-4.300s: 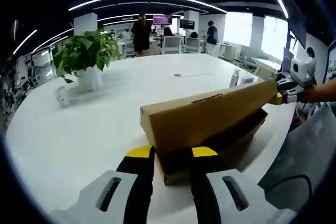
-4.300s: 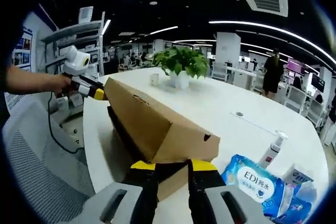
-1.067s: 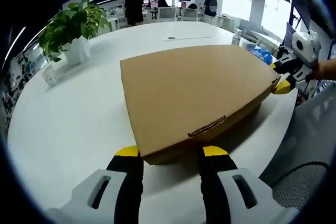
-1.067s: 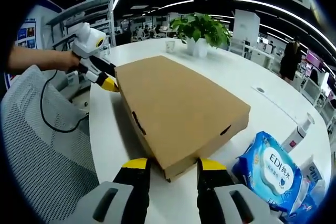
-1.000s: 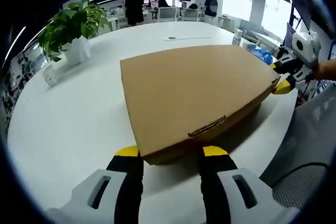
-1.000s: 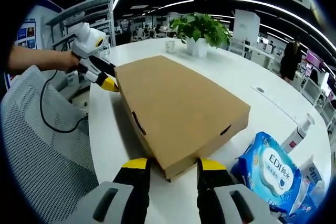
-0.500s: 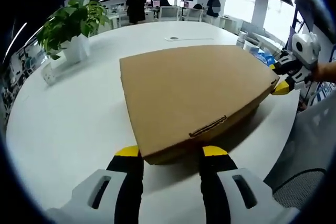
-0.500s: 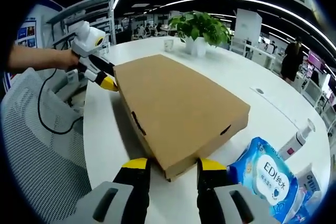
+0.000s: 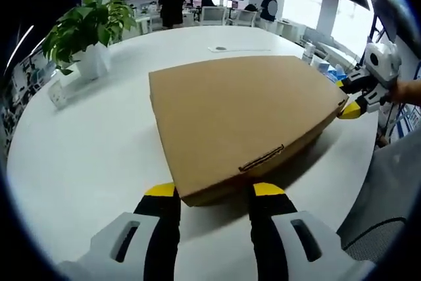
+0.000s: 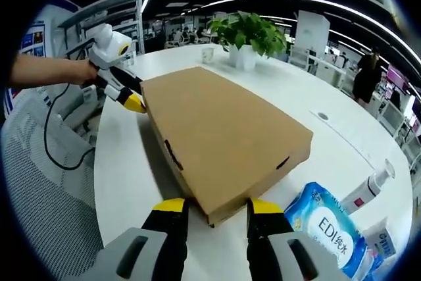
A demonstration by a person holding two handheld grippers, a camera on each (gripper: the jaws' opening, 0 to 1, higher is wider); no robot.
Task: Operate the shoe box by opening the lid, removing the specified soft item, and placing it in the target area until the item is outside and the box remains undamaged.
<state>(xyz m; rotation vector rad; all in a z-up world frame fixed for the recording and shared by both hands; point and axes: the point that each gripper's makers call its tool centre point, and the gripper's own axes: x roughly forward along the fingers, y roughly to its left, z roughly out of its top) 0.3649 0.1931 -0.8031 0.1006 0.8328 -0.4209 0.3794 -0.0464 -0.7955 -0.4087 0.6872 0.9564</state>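
shoe box (image 9: 240,113) (lid closed) sits between both spread grippers' jaws on table (image 9: 85,143).

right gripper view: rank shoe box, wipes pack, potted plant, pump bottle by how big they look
1. shoe box
2. wipes pack, enlarged by nearness
3. potted plant, shrunk by distance, so these two are unsure
4. pump bottle
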